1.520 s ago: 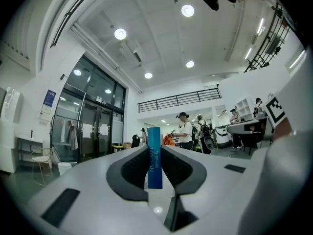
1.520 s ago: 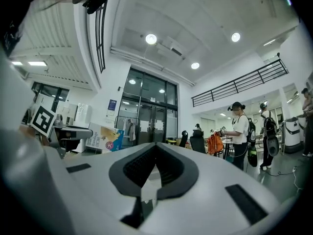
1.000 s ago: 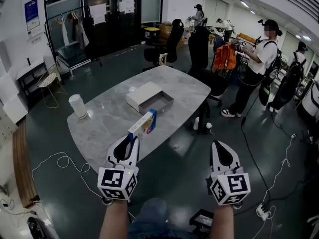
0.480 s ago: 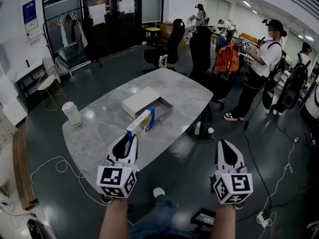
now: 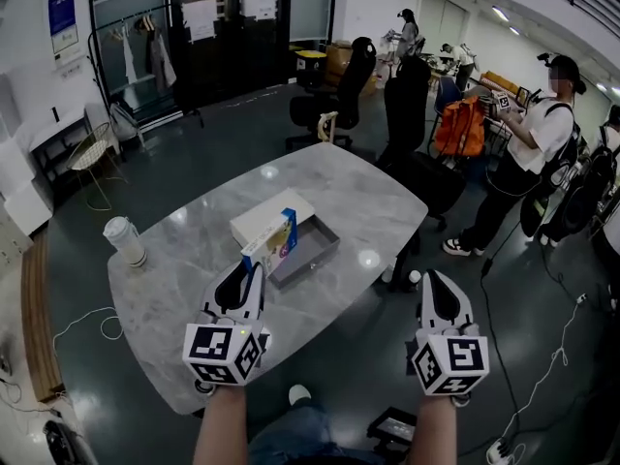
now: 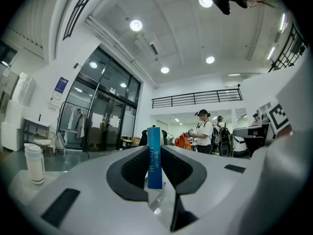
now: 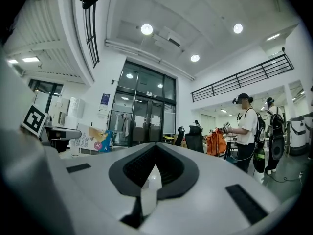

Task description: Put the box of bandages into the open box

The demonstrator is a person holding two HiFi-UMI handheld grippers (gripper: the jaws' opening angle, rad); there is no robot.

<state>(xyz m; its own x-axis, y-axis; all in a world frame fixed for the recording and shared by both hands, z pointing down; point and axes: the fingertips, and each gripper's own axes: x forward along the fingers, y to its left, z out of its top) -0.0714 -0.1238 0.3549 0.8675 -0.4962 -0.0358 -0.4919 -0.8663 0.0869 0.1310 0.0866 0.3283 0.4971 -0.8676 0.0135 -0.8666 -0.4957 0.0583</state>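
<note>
The box of bandages (image 5: pixel 271 241), white and blue with a colourful print, stands up between the jaws of my left gripper (image 5: pixel 253 271), which is shut on it. It hangs over the near part of the marble table (image 5: pixel 184 289), just left of the open grey box (image 5: pixel 306 252). The white lid (image 5: pixel 263 217) of that box lies against its far left side. In the left gripper view the bandage box's blue edge (image 6: pixel 155 156) is pinched between the dark pads (image 6: pixel 134 168). My right gripper (image 5: pixel 435 281) is shut and empty, off the table's right edge over the floor. Its view shows the bandage box (image 7: pixel 93 140) at the left.
A white lidded cup (image 5: pixel 124 242) stands near the table's left edge. Office chairs (image 5: pixel 344 90) stand beyond the far end. A person (image 5: pixel 538 153) with a backpack stands at the right, and others are farther back. Cables (image 5: pixel 87 318) lie on the dark floor.
The table has come nearer and now lies under my left gripper. The bandage box has moved up beside the open box. Both grippers keep their state.
</note>
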